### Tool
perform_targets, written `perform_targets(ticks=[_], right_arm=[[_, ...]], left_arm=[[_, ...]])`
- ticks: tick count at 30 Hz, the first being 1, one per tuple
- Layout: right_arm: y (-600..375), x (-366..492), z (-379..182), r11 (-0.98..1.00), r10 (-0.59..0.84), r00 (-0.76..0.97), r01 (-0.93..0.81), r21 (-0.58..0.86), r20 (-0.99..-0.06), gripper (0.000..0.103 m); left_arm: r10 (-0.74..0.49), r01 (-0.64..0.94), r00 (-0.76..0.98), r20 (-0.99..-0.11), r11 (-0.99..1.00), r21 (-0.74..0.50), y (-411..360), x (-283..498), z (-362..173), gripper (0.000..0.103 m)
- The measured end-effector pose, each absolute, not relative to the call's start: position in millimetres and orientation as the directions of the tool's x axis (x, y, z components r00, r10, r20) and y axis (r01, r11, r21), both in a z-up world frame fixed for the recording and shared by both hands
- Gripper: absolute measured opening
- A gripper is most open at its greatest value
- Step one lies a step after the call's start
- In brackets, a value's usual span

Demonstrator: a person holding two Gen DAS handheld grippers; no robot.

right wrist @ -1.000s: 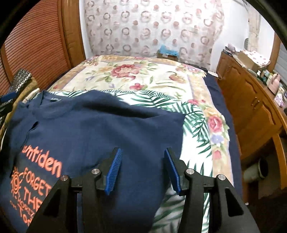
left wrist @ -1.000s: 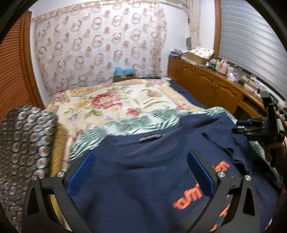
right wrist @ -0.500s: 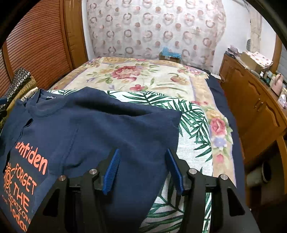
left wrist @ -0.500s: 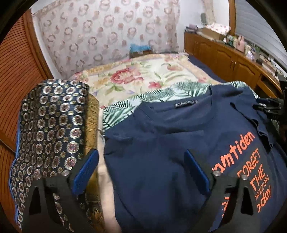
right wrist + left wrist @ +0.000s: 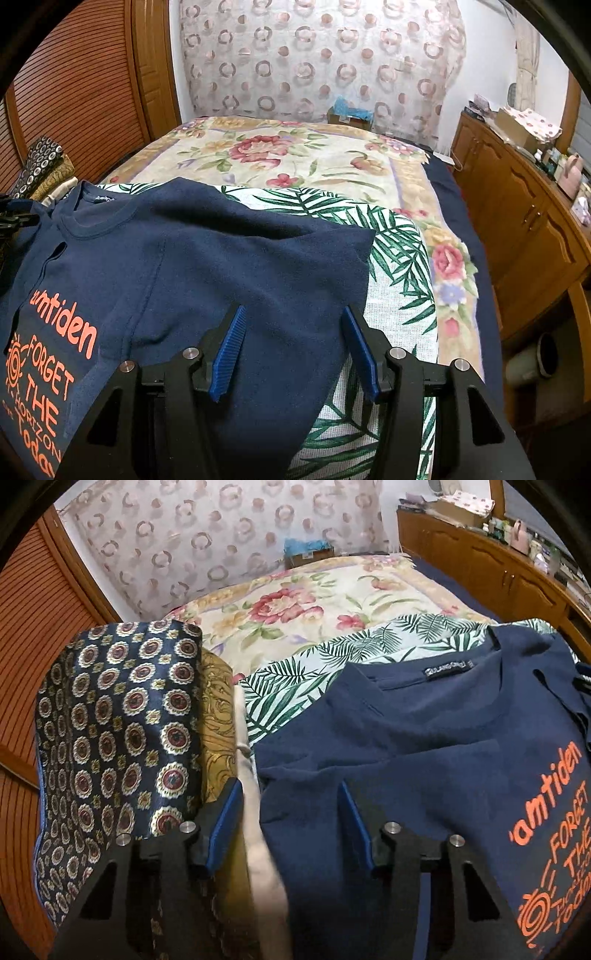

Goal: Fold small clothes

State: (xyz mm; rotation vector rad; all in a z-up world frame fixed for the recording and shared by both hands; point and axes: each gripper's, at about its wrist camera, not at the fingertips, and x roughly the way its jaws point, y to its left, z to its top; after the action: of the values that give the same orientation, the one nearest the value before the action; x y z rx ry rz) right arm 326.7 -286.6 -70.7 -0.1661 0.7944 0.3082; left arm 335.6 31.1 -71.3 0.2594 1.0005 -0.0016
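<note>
Left wrist view is cutting off the navy T-shirt [image 5: 424,768] at the right and bottom edges, so part of its orange print is running out of frame, and the collar label is too small to read. The left gripper [image 5: 291,827] is hovering with its fingers spread open over the shirt's sleeve edge, beside a folded patterned stack [image 5: 122,731]. The right gripper [image 5: 295,350] is also hanging open above the shirt's other sleeve, the shirt lying spread on the leaf-print cloth [image 5: 399,310] on the bed [image 5: 295,155].
</note>
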Motion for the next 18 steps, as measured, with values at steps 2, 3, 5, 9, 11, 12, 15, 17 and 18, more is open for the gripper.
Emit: perform_targets(ticks=[2, 3, 5, 9, 11, 12, 15, 17, 18], right_arm=[[-286.6, 326.7, -70.4, 0.943, 0.209, 0.659, -0.333, -0.031, -0.722, 0.057], [-286.5, 326.6, -70.5, 0.942, 0.208, 0.659, -0.333, -0.032, -0.723, 0.057], [-286.8, 326.9, -70.4, 0.942, 0.209, 0.659, -0.333, -0.032, -0.723, 0.057], [-286.5, 326.6, -70.4, 0.942, 0.208, 0.658, -0.333, -0.032, -0.724, 0.057], [-286.7, 326.7, -70.3, 0.942, 0.208, 0.657, -0.334, -0.032, -0.724, 0.057], [-286.4, 326.7, -70.6, 0.942, 0.209, 0.657, -0.334, -0.031, -0.724, 0.057], [-286.6, 326.6, -70.3, 0.942, 0.209, 0.657, -0.334, -0.031, -0.724, 0.057], [-286.7, 326.7, -70.0, 0.942, 0.208, 0.657, -0.334, -0.032, -0.725, 0.057], [-286.6, 326.7, -70.2, 0.942, 0.208, 0.657, -0.334, -0.032, -0.725, 0.057]], left_arm=[[0.12, 0.126, 0.542, -0.832, 0.967, 0.222, 29.1, 337.4, -72.5, 0.052], [0.123, 0.128, 0.545, -0.83, 0.965, 0.228, 28.8, 338.4, -73.2, 0.05], [0.128, 0.127, 0.543, -0.83, 0.964, 0.232, 29.9, 340.8, -74.9, 0.038], [0.12, 0.128, 0.548, -0.828, 0.966, 0.225, 32.0, 343.8, -76.5, 0.022], [0.103, 0.134, 0.553, -0.827, 0.968, 0.211, 34.9, 340.2, -76.1, 0.009], [0.093, 0.136, 0.561, -0.823, 0.97, 0.202, 35.0, 337.1, -74.1, 0.008], [0.062, 0.138, 0.613, -0.787, 0.973, 0.184, 33.3, 322.5, -59.5, 0.006], [0.04, 0.139, 0.651, -0.758, 0.976, 0.17, 30.7, 312.0, -45.6, 0.005], [0.035, 0.136, 0.672, -0.74, 0.976, 0.169, 29.4, 306.8, -38.3, 0.005]])
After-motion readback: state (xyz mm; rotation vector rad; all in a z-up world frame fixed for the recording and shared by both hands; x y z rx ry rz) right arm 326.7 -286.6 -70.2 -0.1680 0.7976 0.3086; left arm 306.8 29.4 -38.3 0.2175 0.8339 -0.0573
